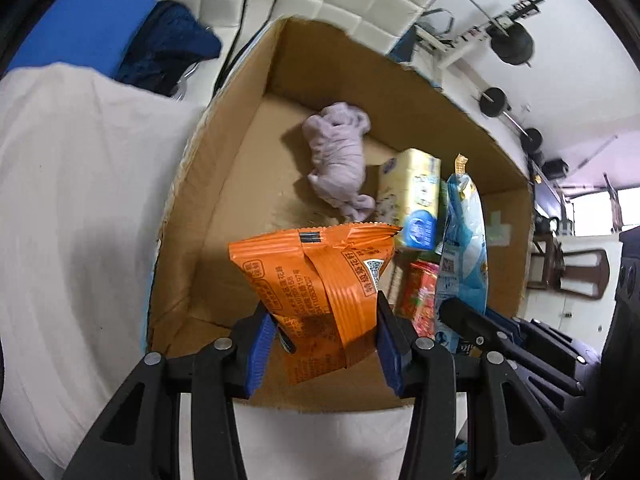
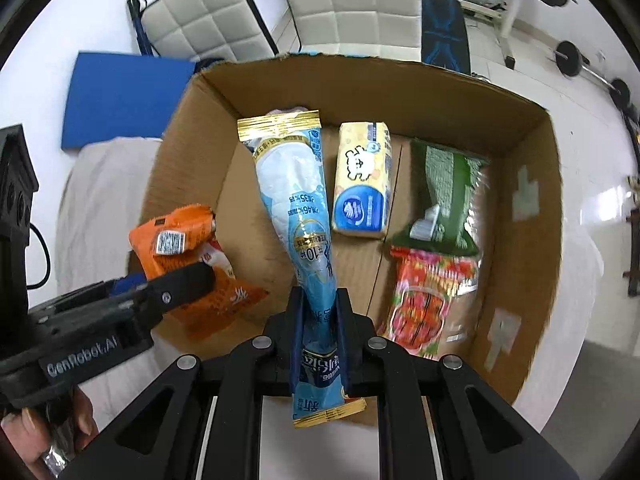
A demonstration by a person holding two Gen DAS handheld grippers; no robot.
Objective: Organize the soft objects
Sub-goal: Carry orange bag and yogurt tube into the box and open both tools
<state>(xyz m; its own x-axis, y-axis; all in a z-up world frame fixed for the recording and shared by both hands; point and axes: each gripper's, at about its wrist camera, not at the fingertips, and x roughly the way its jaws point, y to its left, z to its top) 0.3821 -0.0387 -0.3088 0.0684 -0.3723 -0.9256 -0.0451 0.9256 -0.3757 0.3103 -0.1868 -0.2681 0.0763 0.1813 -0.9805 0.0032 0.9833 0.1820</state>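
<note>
My left gripper [image 1: 324, 332] is shut on an orange snack packet [image 1: 320, 280] and holds it over the near left part of an open cardboard box [image 1: 224, 168]. My right gripper [image 2: 320, 320] is shut on a long blue and white pouch [image 2: 296, 208] and holds it above the box's middle [image 2: 520, 264]. On the box floor lie a crumpled lilac cloth [image 1: 340, 160], a yellow and blue tissue pack [image 2: 364, 184], a green packet [image 2: 444, 192] and a red patterned packet [image 2: 428, 304]. The left gripper with the orange packet [image 2: 188, 248] shows at the left of the right wrist view.
The box stands on a table covered with a white cloth [image 1: 80, 200]. Behind it are padded white chairs [image 2: 352, 4], a blue mat [image 2: 120, 96] and a dark blue cloth [image 1: 168, 48]. Dumbbells and gym gear [image 2: 572, 60] lie on the floor at the right.
</note>
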